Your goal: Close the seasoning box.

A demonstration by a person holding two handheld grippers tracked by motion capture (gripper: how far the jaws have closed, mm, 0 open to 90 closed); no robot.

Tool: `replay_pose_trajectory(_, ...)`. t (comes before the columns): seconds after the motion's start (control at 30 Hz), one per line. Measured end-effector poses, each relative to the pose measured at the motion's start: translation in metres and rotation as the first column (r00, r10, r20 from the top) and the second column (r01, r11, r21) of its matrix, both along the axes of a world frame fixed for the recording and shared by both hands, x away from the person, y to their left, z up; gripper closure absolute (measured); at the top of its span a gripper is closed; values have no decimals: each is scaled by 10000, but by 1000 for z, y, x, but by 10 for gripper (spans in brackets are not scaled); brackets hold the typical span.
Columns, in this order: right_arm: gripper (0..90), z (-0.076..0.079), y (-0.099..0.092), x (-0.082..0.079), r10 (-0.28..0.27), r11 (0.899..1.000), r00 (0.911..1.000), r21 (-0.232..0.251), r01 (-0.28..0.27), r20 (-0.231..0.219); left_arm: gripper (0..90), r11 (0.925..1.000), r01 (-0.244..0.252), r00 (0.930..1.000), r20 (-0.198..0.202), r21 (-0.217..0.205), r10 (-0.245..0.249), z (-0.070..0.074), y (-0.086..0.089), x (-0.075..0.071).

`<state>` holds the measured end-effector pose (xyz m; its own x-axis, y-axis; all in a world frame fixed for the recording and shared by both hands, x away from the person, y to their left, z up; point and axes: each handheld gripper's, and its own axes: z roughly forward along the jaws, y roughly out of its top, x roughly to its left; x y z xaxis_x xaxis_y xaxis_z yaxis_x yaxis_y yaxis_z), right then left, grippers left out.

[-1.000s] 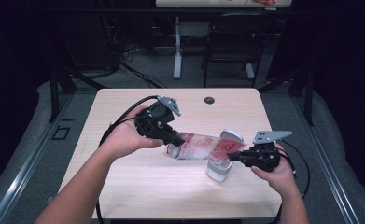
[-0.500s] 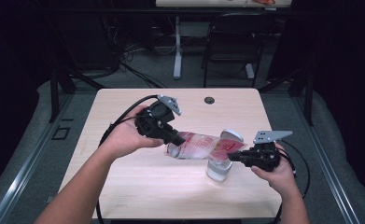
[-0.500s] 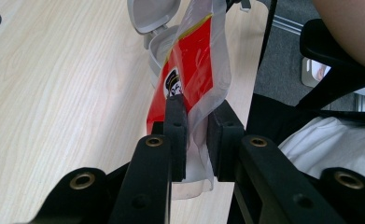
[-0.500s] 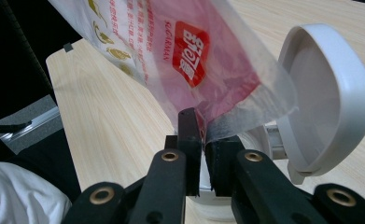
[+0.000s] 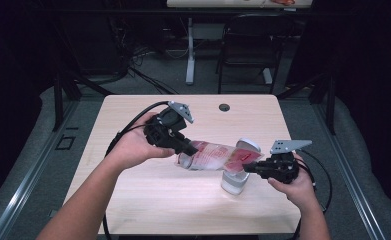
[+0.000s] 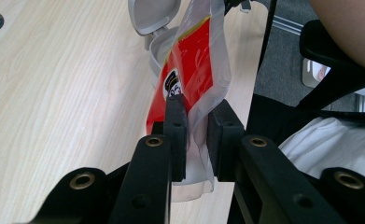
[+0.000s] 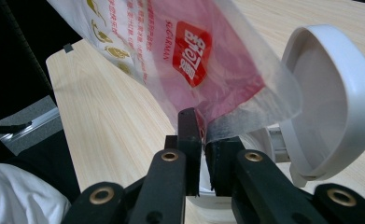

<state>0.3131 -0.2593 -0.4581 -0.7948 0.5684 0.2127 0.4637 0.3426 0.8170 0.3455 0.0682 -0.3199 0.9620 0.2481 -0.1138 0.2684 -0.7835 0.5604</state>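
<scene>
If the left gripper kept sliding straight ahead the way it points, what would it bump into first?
Probably the white container. The left gripper, shut on the red-and-clear bag, points along the bag toward that open-lidded container, with the right gripper just beyond it. Depth is hard to judge, so this is a guess.

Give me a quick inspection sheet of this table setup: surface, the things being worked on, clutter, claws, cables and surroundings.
Surface: light wooden table with a round dark cable hole.
Job's things: clear plastic pouch with red print, stretched between both claws over a white plastic container with its hinged lid open.
Clutter: nothing seen.
Claws: left claw pinches one end of the pouch; right claw pinches the other.
Cables: black cable trails from the left claw; another from the right.
Surroundings: dark room, black chair and a second table's leg behind.
</scene>
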Motion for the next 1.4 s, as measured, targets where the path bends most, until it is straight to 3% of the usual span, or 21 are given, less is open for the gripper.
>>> replay_pose_trajectory(0.33,852,-3,6,1,80,9999,10000,-112,-80,-21,797,10000,-77,10000,4,35,77,0,3,-1)
replay_pose_trajectory(1.4,852,0,-1,0,-28,10000,10000,0,28,49,798,10000,-46,10000,3,-60,46,2,-2,1)
